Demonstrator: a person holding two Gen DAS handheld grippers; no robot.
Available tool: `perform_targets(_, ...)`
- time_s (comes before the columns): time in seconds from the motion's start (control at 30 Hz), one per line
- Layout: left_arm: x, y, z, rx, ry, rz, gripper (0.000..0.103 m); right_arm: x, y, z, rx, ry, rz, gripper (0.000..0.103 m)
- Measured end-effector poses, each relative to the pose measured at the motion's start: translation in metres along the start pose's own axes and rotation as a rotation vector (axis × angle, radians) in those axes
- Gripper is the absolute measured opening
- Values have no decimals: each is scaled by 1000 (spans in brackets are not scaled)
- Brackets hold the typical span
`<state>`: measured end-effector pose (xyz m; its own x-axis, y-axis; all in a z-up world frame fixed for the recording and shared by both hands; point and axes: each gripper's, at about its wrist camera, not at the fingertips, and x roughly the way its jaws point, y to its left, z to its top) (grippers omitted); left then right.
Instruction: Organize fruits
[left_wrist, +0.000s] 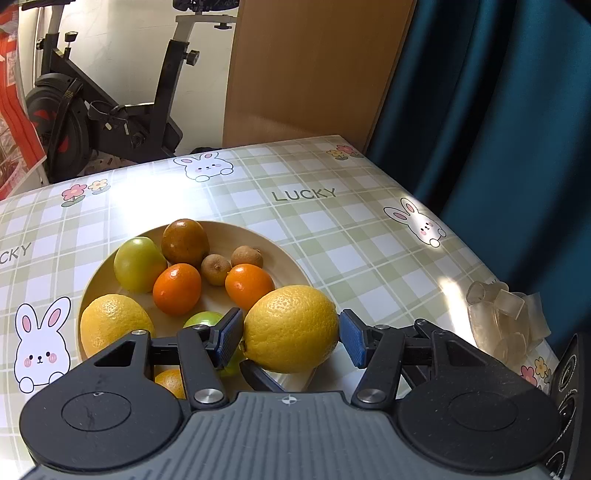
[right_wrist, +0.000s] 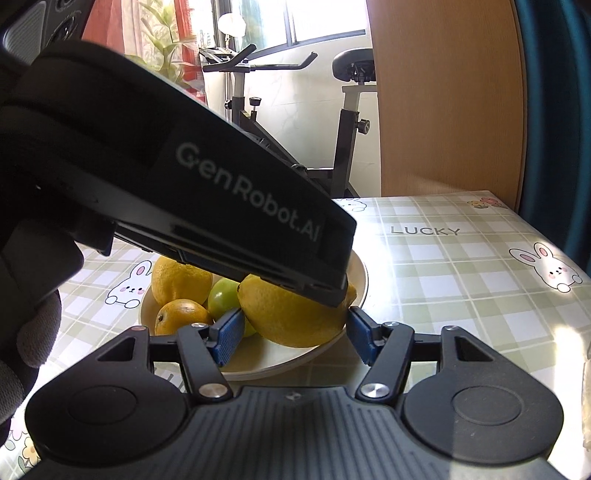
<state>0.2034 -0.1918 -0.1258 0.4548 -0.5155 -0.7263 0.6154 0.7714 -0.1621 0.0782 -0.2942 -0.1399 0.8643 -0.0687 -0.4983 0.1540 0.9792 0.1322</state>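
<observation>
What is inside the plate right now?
The plate holds two lemons, two green fruits, three oranges, a brownish fruit and two small brown fruits. The claws cover the plate's near part.

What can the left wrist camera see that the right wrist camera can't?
Only the left wrist view shows the two small brown fruits, the dark brownish fruit and the clear plastic cups. Only the right wrist view shows the window, a leafy plant and the left gripper's black body. Both show the big lemon, the plate and the exercise bike.
</observation>
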Motion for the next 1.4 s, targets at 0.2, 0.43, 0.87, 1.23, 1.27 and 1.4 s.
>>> perform_targets(0.2,5,5,2,-17,2,1,60,7,2,3,-37,-14,-4,66)
perform_targets(0.43,12,4,-3,-8,31,5,59,12,-2,4,-10,-19,15,69)
perform_targets(0.87,-16,9,-1,-51,-37,-58,60,15,-5,0,-14,-21,15,69)
perform_targets(1.23,-73,67,-15,-262,-162,30,66,24,-21,2,75,24,22,75)
perform_targets(1.27,-79,74,-18,-279,-173,40,68,24,-21,2,72,24,18,76)
perform_targets(1.4,-100,90,-29,-311,-210,79,74,19,-14,1,64,36,-9,79)
